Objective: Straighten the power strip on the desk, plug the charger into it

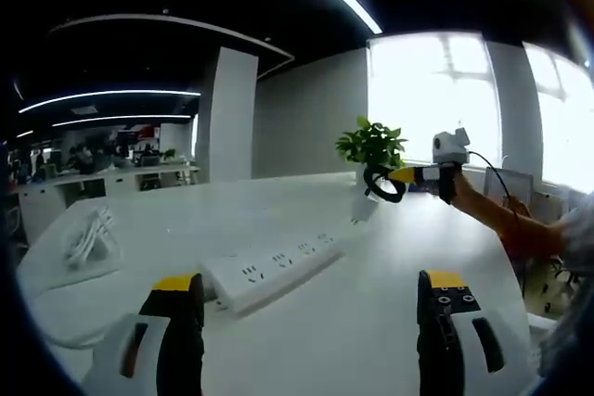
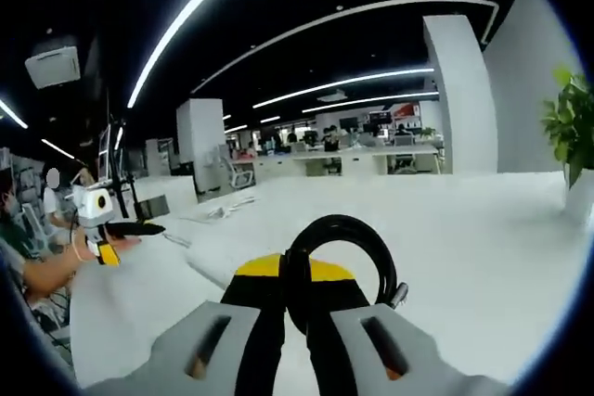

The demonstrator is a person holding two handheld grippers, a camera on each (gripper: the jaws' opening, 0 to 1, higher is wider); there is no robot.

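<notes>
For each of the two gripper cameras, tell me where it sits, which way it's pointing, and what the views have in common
Left gripper view: rides on the left gripper, jaws apart, facing across the white desk at the power strip, plant and the right gripper held by a forearm.
Right gripper view: rides on the right gripper, shut on a coiled black cable, facing back over the desk toward the office; a hand shows at left.
Shared: desk, plant, cable.

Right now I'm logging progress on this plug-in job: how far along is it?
Early. The power strip lies flat on the white desk, at a slant in the left gripper view, its sockets free, so nothing is plugged in. In hand: the right claw is shut on the charger's coiled black cable, held above the desk. The left claw hangs open near the strip. Left: straightening if needed, then plugging in.
</notes>
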